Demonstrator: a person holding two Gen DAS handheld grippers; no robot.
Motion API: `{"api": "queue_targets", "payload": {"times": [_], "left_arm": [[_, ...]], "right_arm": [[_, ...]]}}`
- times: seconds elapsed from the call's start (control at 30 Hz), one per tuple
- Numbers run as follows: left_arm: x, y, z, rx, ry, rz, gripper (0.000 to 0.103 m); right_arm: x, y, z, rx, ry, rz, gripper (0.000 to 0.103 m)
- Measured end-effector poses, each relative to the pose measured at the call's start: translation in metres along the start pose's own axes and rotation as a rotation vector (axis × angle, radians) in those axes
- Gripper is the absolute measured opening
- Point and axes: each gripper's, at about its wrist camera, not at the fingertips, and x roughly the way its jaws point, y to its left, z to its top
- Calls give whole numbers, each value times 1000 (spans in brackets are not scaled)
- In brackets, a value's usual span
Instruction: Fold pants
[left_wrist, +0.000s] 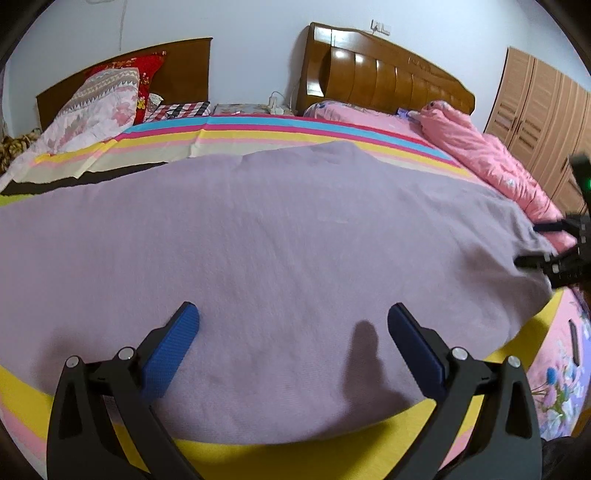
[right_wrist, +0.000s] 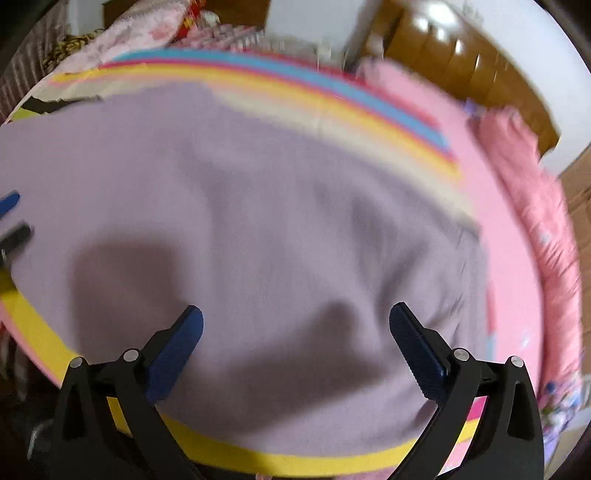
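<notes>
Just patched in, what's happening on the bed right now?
A person with two handheld grippers is working on mauve pants spread flat over a striped bedsheet. The left gripper hovers open over the near part of the fabric, gripping nothing. The right gripper is also open above the cloth; its view is motion-blurred. No fold is visible yet.

The left wrist view is taken from low at the bed's near edge, close above the mauve pants (left_wrist: 280, 236), and is faced across the bed toward the headboard (left_wrist: 388, 74). The right wrist view is blurred and aimed likewise from further right. The pants, striped sheet (right_wrist: 280, 77) and pink quilt (left_wrist: 491, 158) are shared
</notes>
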Motion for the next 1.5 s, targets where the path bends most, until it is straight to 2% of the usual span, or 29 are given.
{"api": "queue_targets", "payload": {"times": [0.1,0.23,0.27,0.33,0.43,0.47,0.53,0.6,0.7,0.77,0.8,0.87,0.9,0.97,1.07,1.13,1.17,1.23,1.33,1.43,1.5], "left_arm": [[-3,7,0,-43,-17,-47,101],[-7,18,0,-106,-45,-113,101],[-7,19,0,-112,-49,-121,102],[-7,17,-1,-109,-54,-119,101],[-10,15,-2,-78,-53,-107,101],[-14,16,-4,-76,-58,-85,101],[-27,29,0,-51,-86,-18,101],[-43,58,11,-45,-129,83,101],[-58,132,32,-200,-133,177,101],[-50,191,40,-333,-77,299,101],[-41,214,39,-385,-29,330,101],[-23,241,32,-445,56,328,100],[-20,246,28,-449,72,292,100],[-21,239,28,-420,82,302,100],[-14,226,29,-358,124,364,102],[-13,231,28,-374,125,349,102],[-13,235,27,-389,124,332,102],[-15,237,22,-404,118,318,102],[-15,235,18,-400,116,341,102],[-17,234,17,-404,113,337,102],[-16,234,17,-403,112,339,102]], "right_arm": [[-35,42,49,-61,-182,82,98],[-58,105,105,-190,-363,120,98],[-57,119,117,-214,-384,132,98],[-41,140,140,-226,-363,172,98],[2,154,163,-163,-223,333,97],[13,158,166,-155,-191,342,97],[21,172,159,-157,-166,307,97],[26,174,153,-148,-148,337,98],[38,172,141,-127,-116,346,98],[46,170,136,-119,-95,359,98],[48,170,131,-115,-87,361,98],[59,170,118,-117,-49,357,98],[61,170,113,-122,-44,358,98],[57,166,102,-128,-65,377,98],[51,167,95,-188,-8,364,98],[46,170,100,-220,15,334,98],[42,173,104,-233,-4,314,98],[30,184,123,-248,-79,340,98],[18,210,163,-218,-189,475,98],[20,253,206,-233,-227,560,98],[25,284,225,-261,-215,609,98]]}}
